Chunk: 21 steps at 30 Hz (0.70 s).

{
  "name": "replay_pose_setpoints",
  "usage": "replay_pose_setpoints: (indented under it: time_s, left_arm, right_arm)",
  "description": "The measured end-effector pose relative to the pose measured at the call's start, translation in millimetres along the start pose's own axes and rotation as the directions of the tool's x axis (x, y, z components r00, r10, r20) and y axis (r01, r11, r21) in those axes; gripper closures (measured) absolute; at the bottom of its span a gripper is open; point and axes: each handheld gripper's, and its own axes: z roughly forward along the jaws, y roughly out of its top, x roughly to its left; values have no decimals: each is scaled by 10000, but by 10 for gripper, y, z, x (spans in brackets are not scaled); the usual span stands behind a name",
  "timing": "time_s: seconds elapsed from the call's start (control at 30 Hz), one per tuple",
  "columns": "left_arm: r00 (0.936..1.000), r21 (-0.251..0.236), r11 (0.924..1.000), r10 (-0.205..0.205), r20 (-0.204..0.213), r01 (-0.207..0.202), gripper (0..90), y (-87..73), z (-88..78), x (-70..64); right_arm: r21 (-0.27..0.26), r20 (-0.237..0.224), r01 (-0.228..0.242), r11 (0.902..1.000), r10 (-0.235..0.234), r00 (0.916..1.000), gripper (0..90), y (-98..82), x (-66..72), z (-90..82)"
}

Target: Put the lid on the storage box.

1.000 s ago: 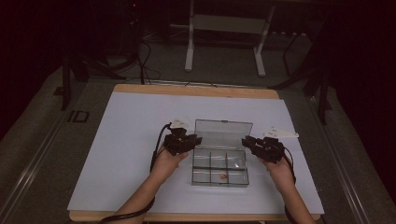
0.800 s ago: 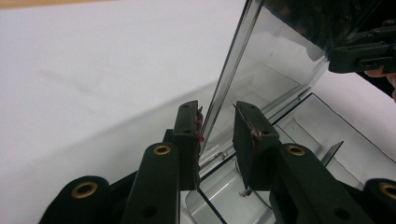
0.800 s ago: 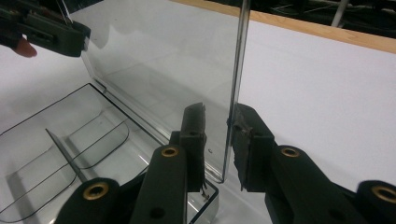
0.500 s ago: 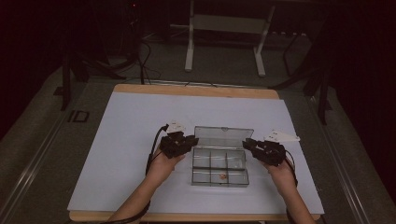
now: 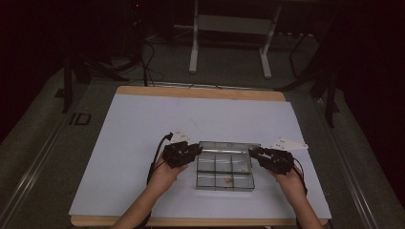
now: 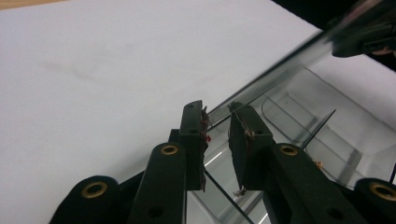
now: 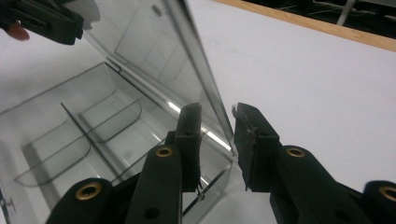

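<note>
A clear plastic compartment box point(image 5: 224, 187) sits on the white mat near the front. A small orange piece point(image 5: 227, 180) lies in a front cell. Its hinged lid point(image 5: 229, 144) stands tilted over the back row. My left gripper point(image 5: 197, 149) holds the lid's left edge, and its jaws have just been closing on that edge point(image 6: 217, 116). At the right edge is my right gripper point(image 5: 253, 151), whose jaws have just been opening a little, the lid's rim still between the pads point(image 7: 218, 116). The dividers point(image 7: 84, 126) show through the clear base.
The white mat point(image 5: 143, 124) covers a wooden tabletop point(image 5: 200, 91). Metal stand legs point(image 5: 193, 47) and cables lie on the dark floor behind. Bare mat lies on all sides of the box.
The lid has swung forward from lying back to standing tilted over the box. Both hands have stayed at the box's sides.
</note>
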Motion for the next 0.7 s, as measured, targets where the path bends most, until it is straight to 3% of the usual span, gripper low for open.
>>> replay_pose_setpoints:
  time_s: [0.2,0.7]
  left_arm:
    - [9998,12,9999,-124,161,124,756,-56,-19,-8]
    - [9997,132,9997,222,72,-223,753,-169,-38,-65]
  right_arm:
    - [17,-89,-49,10000,49,9999,715,-53,20,-22]
    - [159,-252,-237,9996,241,9994,714,-162,37,-35]
